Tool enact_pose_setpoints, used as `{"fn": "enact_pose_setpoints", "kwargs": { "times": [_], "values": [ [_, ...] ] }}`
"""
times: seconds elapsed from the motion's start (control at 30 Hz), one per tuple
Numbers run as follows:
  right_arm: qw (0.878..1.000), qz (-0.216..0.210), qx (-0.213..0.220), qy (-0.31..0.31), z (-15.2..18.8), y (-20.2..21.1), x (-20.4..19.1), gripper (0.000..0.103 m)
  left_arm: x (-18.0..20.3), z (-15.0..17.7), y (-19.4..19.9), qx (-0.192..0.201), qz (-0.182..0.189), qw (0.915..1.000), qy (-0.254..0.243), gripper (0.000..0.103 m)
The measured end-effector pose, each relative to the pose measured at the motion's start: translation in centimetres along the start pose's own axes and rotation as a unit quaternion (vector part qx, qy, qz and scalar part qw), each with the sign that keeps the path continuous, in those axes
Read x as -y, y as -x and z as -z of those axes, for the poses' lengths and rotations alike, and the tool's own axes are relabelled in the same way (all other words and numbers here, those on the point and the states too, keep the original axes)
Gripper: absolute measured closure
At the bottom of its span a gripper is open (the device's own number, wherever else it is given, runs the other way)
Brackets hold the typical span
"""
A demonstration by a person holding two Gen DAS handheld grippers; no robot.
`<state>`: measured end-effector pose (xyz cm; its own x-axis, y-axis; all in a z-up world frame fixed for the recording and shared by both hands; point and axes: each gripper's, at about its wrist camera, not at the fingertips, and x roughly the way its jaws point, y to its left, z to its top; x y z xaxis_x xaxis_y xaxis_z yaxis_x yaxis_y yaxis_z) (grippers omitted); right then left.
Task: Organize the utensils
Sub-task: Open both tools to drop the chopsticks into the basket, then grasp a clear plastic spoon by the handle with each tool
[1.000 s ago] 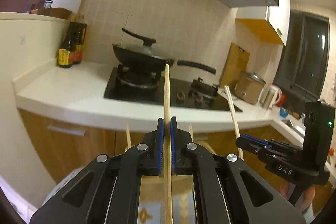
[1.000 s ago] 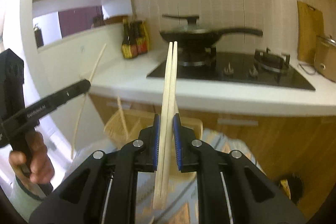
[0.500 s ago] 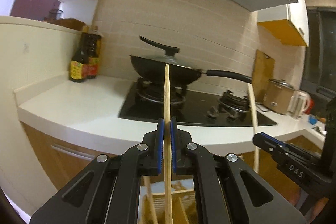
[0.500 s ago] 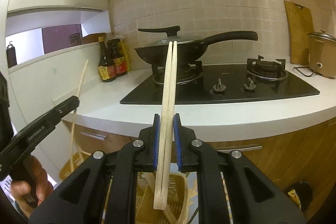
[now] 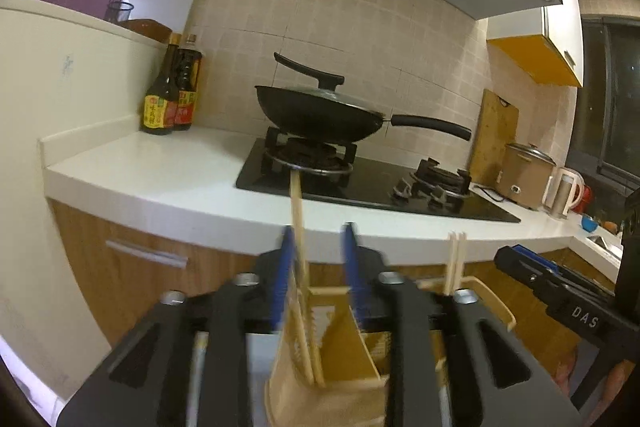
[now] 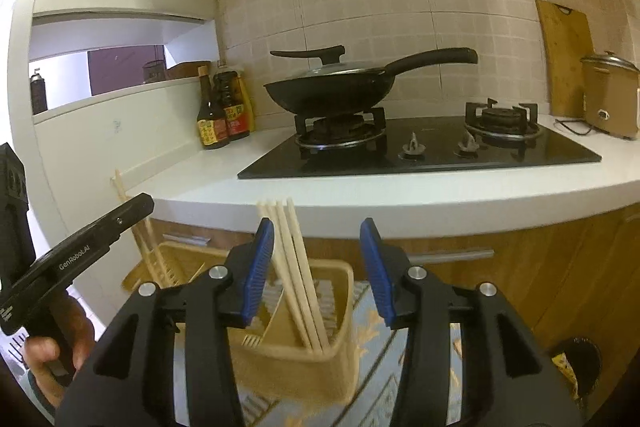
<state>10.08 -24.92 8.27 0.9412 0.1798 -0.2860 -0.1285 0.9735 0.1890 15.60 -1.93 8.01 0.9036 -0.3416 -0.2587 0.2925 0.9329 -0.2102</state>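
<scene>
Both pairs of blue-padded fingers stand apart, gripping nothing. Between the right gripper (image 6: 318,263) fingers a bundle of pale wooden chopsticks (image 6: 294,267) leans upright in a tan slotted plastic utensil holder (image 6: 320,355) just below. The left gripper (image 5: 318,267) hangs over the same holder, where a single light wooden chopstick (image 5: 299,227) stands tilted close to its left finger (image 5: 285,267); touching or not, I cannot tell. Behind, a white counter (image 6: 400,193) carries a black gas hob (image 6: 420,151) with a lidded black wok (image 6: 332,89) and two dark sauce bottles (image 6: 220,119)
</scene>
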Motion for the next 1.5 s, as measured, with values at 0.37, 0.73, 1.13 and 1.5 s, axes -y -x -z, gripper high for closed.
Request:
{"fn": "enact_pose_setpoints", "kwargs": {
  "times": [0.37,0.73,1.13,1.5],
  "values": [
    [0.999,0.013,-0.036,0.011,3.5,6.8,-1.6,0.062,-0.1,2.2,6.0,-0.042,0.038,0.9983,0.017,0.053],
    [0.990,0.052,-0.133,0.020,9.1,10.9,-2.7,0.062,-0.5,8.8,11.3,-0.155,0.036,0.9863,0.043,0.053],
    [0.951,0.005,-0.304,-0.053,17.9,12.2,-1.3,0.065,1.8,17.0,12.4,-0.327,0.053,0.9431,0.031,0.064],
    [0.931,0.035,-0.363,0.017,20.2,12.7,-5.1,0.081,7.0,19.6,12.9,-0.353,-0.001,0.9323,-0.081,0.070]
  ]
}}
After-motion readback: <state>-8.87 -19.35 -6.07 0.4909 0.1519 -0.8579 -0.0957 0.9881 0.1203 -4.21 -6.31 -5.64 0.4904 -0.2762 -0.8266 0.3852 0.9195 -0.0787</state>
